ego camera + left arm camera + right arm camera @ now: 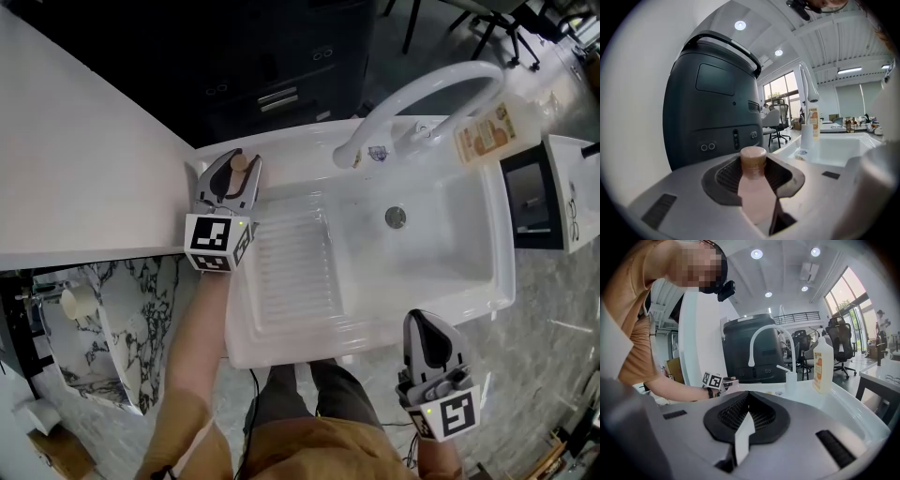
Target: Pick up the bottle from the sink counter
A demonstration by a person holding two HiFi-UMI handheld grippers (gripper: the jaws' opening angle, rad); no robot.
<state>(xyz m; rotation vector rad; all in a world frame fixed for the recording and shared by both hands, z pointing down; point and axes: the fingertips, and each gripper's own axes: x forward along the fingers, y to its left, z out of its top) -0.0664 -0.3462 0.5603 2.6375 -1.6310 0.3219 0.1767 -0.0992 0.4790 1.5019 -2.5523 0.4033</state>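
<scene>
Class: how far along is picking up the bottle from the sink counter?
Done: the left gripper is closed on the bottle. In hand: that grip, at the sink counter's corner. Left: lifting it clear; whether it is off the surface cannot be told.

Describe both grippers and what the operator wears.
The left gripper and right gripper have grey shells, black ribbed pads, and each a white cube of black square markers with a small green light. The shirt is orange-brown, short-sleeved; trousers dark.
</scene>
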